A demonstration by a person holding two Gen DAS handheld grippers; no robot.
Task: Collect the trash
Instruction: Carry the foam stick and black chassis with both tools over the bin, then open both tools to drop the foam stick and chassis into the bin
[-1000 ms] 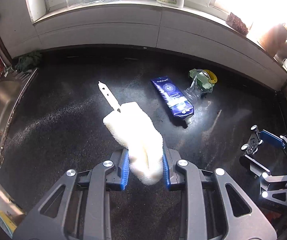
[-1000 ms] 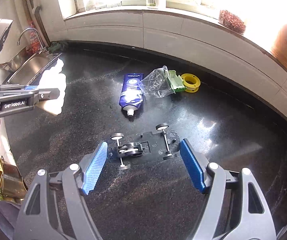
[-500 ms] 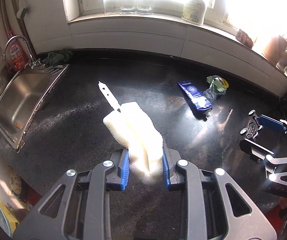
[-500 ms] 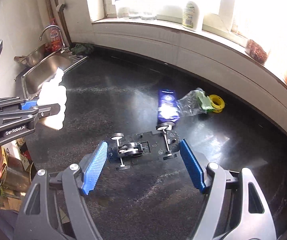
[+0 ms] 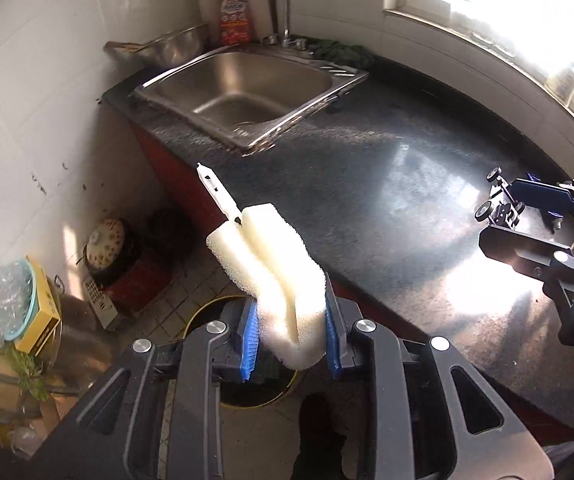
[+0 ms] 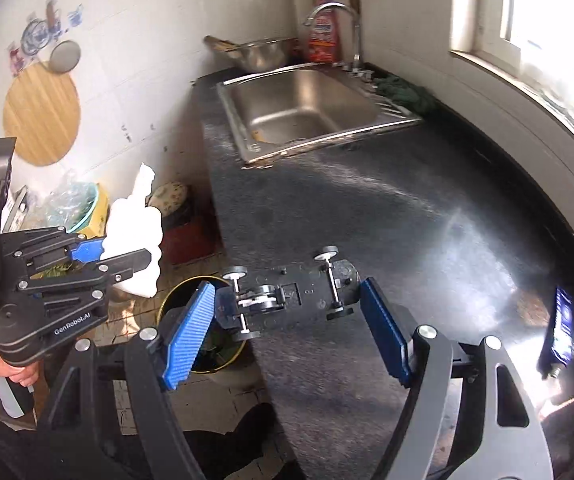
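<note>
Carrying two pieces of trash at once, we hold both over the table's (image 6: 367, 208) edge, near the yellow-rimmed bin (image 6: 175, 300) on the floor, likely so each can drop in. Our left gripper (image 5: 289, 344) is squeezed narrow on the sponge brush (image 5: 271, 260), a white folded foam head with a thin pointed white stem. Our right gripper (image 6: 287, 332) is spread wide, clamping the toy car chassis (image 6: 287, 294), black, with small grey wheels.

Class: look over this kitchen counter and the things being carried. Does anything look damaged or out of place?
Yes. The toy car chassis in the right hand-held gripper has no body shell, only bare axles and wheels. A blue tube lies loose on the countertop beside crumpled plastic.
</note>
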